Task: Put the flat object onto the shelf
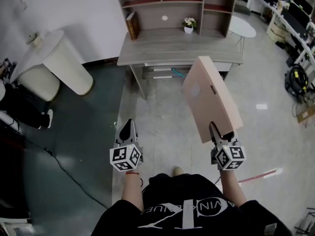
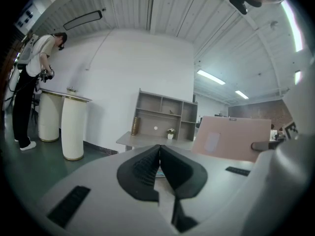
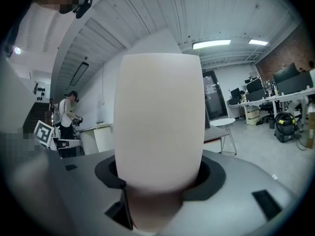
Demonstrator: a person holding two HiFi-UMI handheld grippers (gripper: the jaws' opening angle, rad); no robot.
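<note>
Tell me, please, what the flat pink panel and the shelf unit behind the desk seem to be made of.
The flat pink panel, clamped in the right gripper, looks like rigid board, perhaps cardboard or thin laminate: matte, even colour, straight edges, no sag. The shelf unit looks like wood-effect laminate: grey-brown tone, matte, square-cut boards.

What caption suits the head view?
Right gripper holds the flat board before the shelf; left gripper shut, empty.

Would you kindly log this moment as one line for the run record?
phase: carry | right gripper: shut on flat pink board | left gripper: shut, empty | shelf: ahead, not reached
</note>
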